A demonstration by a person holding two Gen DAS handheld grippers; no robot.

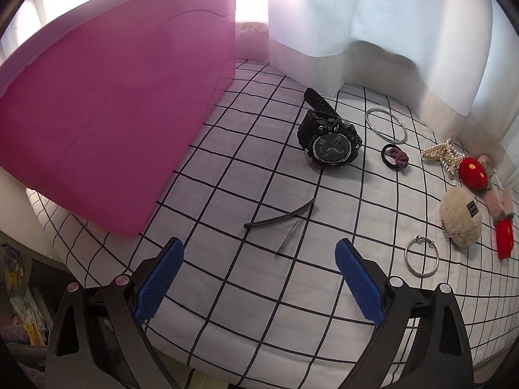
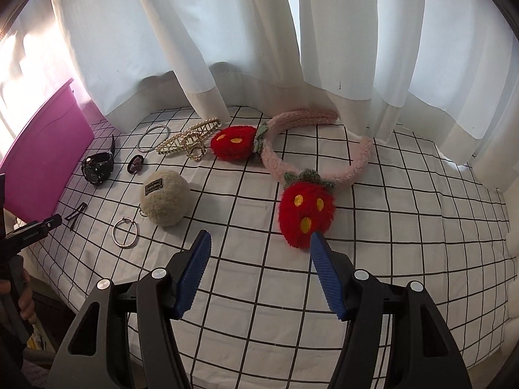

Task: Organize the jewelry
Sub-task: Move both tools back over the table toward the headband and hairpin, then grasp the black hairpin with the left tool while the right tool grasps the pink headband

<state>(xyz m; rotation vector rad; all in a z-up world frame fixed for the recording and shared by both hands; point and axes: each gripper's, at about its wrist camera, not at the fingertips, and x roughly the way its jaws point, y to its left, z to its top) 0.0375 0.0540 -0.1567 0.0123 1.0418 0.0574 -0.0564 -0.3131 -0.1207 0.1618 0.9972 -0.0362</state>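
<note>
On a white checked cloth lie several accessories. My left gripper is open, just short of a black hair clip. Beyond it sit a black watch, a silver bangle, a dark hair tie and a small silver hoop. My right gripper is open, its right fingertip just in front of a red plush strawberry on a pink fuzzy headband. A pearl claw clip, a beige pom-pom and the silver hoop lie to its left.
A pink box stands on the left of the cloth, its side towards me. White curtains hang along the back edge. The left-hand tool and a person's hand show at the left rim of the right wrist view. Clutter lies below the surface's left edge.
</note>
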